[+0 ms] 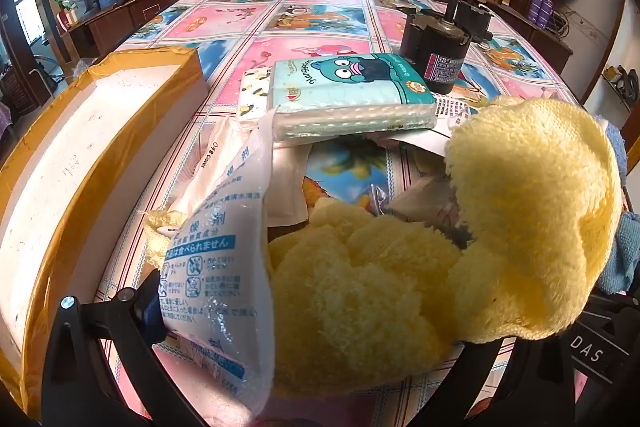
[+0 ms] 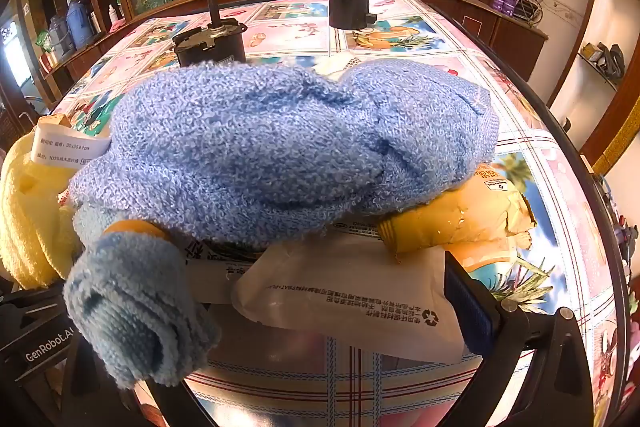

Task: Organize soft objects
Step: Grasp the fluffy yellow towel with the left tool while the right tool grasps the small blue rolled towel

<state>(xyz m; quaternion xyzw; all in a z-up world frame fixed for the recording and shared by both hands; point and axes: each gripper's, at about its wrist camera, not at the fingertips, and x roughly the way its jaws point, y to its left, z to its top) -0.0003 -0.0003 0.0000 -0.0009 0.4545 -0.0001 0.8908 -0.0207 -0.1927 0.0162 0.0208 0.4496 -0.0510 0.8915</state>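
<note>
Left tool [image 1: 280, 307] wide around yellow towel [image 1: 400, 267] and desiccant bag [image 1: 216, 267], right tool [image 2: 312, 307] spread beneath blue towel [image 2: 280, 147], both beside the motor [image 1: 436, 47].

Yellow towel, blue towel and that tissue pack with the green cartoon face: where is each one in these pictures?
yellow towel [image 1: 532, 211]: left wrist view, on its big raised fold at right.
blue towel [image 2: 280, 143]: right wrist view, middle of its bunched body.
tissue pack [image 1: 348, 79]: left wrist view, on the printed top face.

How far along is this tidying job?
Early. The white box looks empty, so nothing seems sorted yet. In hand: the left gripper around a yellow towel and white pouch. Left: blue towel, tissue pack, other packets.
</note>
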